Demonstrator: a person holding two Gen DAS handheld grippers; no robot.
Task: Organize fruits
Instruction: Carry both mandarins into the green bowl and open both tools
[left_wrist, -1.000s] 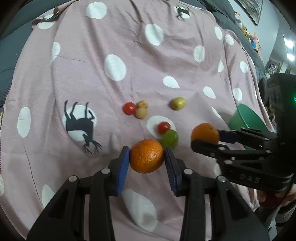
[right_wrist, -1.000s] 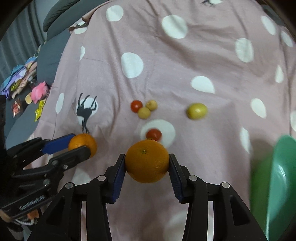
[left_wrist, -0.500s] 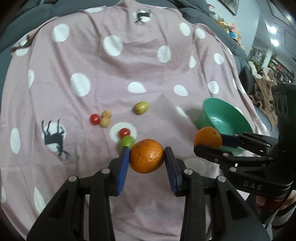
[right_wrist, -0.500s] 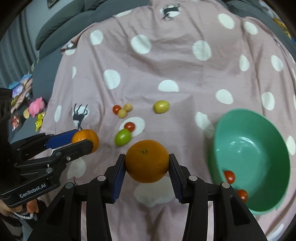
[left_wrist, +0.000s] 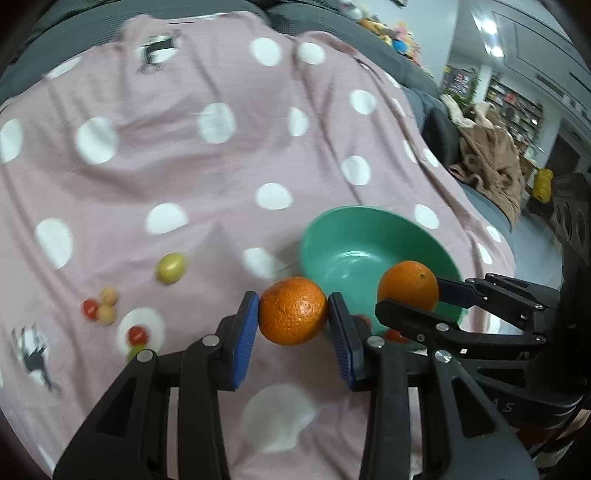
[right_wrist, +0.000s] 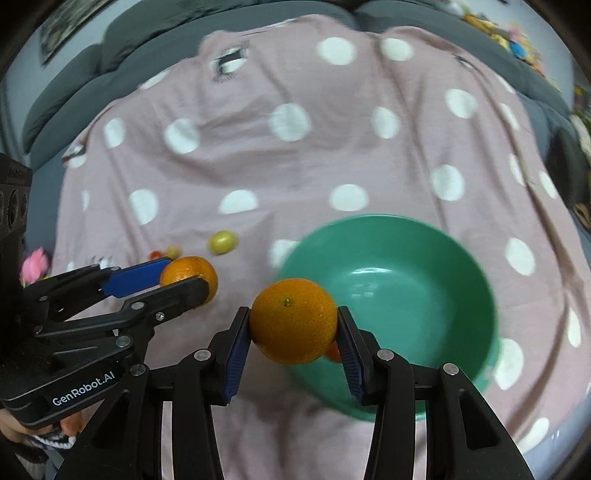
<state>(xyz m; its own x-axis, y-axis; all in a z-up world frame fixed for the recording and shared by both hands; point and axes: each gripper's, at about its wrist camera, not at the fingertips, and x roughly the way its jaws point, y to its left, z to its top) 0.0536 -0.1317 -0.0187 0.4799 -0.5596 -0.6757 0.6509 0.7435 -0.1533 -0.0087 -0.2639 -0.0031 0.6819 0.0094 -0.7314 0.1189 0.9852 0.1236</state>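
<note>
Left wrist view: the left tool (left_wrist: 293, 317) reaches forward and level above the pink polka-dot blanket (left_wrist: 207, 177), its blue pads clamped on a round orange with pitted skin (left_wrist: 293, 311) just short of the near-left rim of the green plastic bowl (left_wrist: 354, 254). To its right, the right tool (left_wrist: 410, 295) comes in from the side, fingers pointing left, one above the other, gripping a second, smoother orange (left_wrist: 408, 285) over the bowl's near edge. Small red fruits (left_wrist: 395, 335) show low in the bowl between the tools. Well left on the blanket lie a yellow-green oval fruit (left_wrist: 170, 267), a cluster of one red and two tan small fruits (left_wrist: 99, 306), and a red cherry tomato (left_wrist: 137, 334) touching a green fruit (left_wrist: 135, 350), which is mostly hidden by the left tool's finger.

Right wrist view: the right tool (right_wrist: 293, 328) holds its smooth orange (right_wrist: 293, 320) over the bowl's (right_wrist: 443, 280) left rim. The left tool (right_wrist: 184, 280), held by a hand (right_wrist: 70, 424) at lower left, points right with its orange (right_wrist: 190, 275) pinched over the blanket (right_wrist: 295, 155), left of the bowl.
</note>
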